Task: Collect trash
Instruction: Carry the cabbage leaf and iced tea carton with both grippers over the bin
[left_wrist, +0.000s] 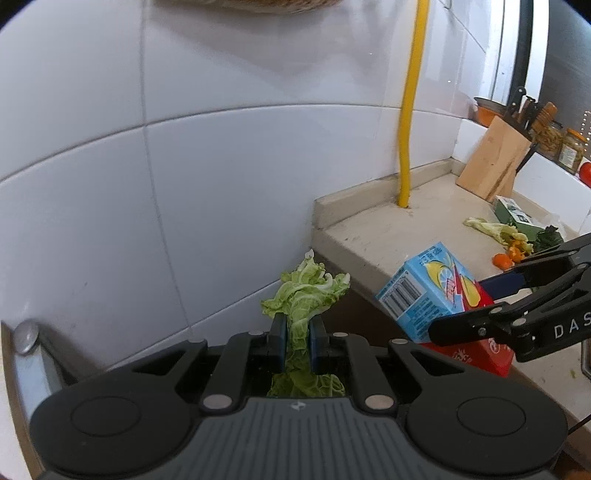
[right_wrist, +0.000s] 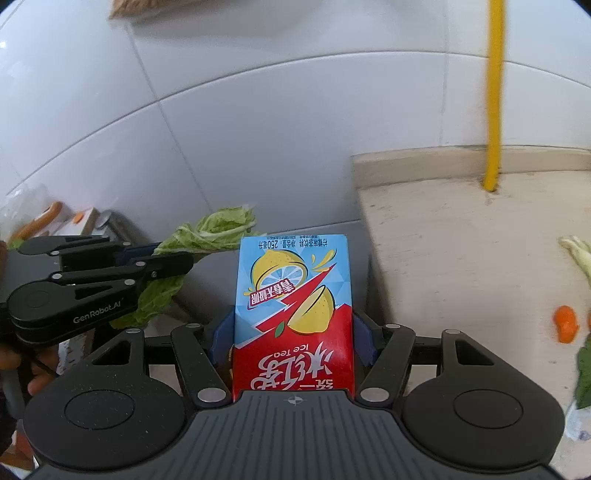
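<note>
My left gripper (left_wrist: 297, 341) is shut on a pale green cabbage leaf (left_wrist: 306, 291), whose frilly end sticks out past the blue pads. It hangs in the air beside the counter's end, in front of the white tiled wall. In the right wrist view the same leaf (right_wrist: 210, 234) and left gripper (right_wrist: 162, 264) show at the left. My right gripper (right_wrist: 293, 339) is shut on a blue and red ice tea carton (right_wrist: 293, 291), pads against its two sides. The carton (left_wrist: 424, 291) and right gripper (left_wrist: 491, 299) show at the right of the left wrist view, level with the counter's edge.
On the beige counter (left_wrist: 388, 229) lie another cabbage leaf (left_wrist: 491, 229), orange peel (left_wrist: 508, 258), dark greens and a green box (left_wrist: 515, 216). A knife block (left_wrist: 491, 158) and jars (left_wrist: 570, 149) stand behind. A yellow pipe (left_wrist: 410, 110) rises from the counter. A metal rim (left_wrist: 29, 350) shows low left.
</note>
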